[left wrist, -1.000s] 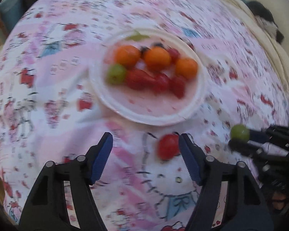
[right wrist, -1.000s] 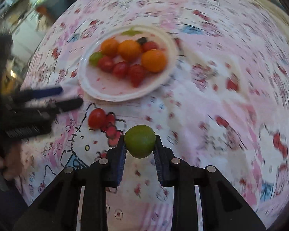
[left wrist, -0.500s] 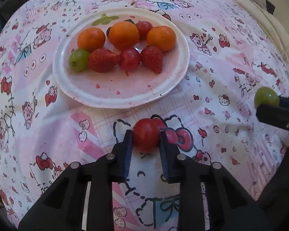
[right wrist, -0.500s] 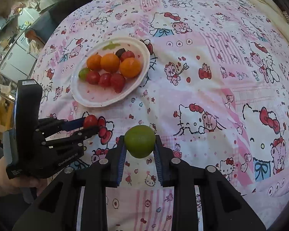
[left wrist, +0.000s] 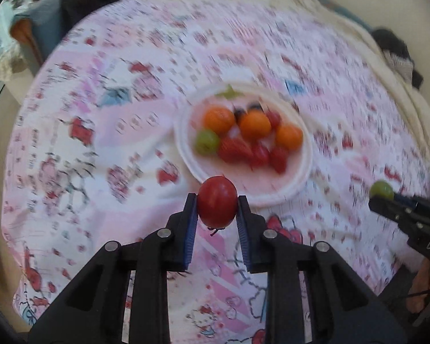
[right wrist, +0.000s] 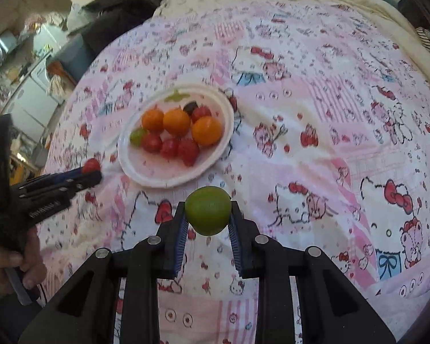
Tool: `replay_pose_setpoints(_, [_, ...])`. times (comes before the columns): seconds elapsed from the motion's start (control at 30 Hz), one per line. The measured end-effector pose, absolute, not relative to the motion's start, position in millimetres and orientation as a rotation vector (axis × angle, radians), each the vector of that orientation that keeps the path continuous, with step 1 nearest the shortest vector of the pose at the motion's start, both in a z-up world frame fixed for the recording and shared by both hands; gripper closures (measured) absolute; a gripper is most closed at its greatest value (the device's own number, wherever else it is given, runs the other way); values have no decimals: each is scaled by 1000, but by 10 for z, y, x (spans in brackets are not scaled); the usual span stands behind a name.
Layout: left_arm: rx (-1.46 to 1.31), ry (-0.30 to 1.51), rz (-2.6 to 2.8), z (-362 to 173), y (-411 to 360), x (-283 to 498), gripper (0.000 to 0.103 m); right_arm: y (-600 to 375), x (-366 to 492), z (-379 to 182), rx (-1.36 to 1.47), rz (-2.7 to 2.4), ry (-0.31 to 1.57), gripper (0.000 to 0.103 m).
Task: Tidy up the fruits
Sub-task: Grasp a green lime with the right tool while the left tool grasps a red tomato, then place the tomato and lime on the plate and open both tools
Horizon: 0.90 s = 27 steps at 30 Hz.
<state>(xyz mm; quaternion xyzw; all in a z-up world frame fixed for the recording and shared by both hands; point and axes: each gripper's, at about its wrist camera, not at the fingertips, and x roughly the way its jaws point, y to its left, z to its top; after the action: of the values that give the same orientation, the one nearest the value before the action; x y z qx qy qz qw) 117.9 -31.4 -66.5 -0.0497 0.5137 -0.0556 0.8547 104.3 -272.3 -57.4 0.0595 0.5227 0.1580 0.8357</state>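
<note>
My left gripper (left wrist: 217,209) is shut on a red tomato (left wrist: 217,205) and holds it above the cloth, just in front of the white plate (left wrist: 301,177). The plate holds oranges (left wrist: 255,124), strawberries (left wrist: 233,149), small tomatoes and a green fruit (left wrist: 206,142). My right gripper (right wrist: 207,218) is shut on a green lime (right wrist: 207,210), held above the cloth in front of the plate (right wrist: 146,172). In the right wrist view the left gripper (right wrist: 90,172) with the tomato (right wrist: 91,165) is at the plate's left. In the left wrist view the right gripper (left wrist: 382,196) with the lime (left wrist: 381,189) is at the right.
A pink Hello Kitty cloth (right wrist: 329,132) covers the bed. Dark clothing (right wrist: 120,8) lies at the far edge. Cream bedding (left wrist: 358,37) runs along the far right. A room with white appliances (right wrist: 34,91) lies beyond the left edge.
My left gripper closed on the red tomato and lifted it off the cloth. The right gripper keeps holding the lime and has stayed in front of the plate.
</note>
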Motion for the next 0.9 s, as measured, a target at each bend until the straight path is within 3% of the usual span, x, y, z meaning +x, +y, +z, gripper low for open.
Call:
replay_pose_setpoints(0.33, [-121,944,-32,-428,-60,1283,80,-2668,1244,-446,189,346,1020,74])
replay_pose_setpoints(0.57, [-116,980,-81,-552,-130,1386,80,-2481,1477,-465,202,402,1017,74])
replay_pose_setpoints(0.9, [-50,1091,-175,-992,-459,1580,80,-2208,1728,-945,265,465,1181,74])
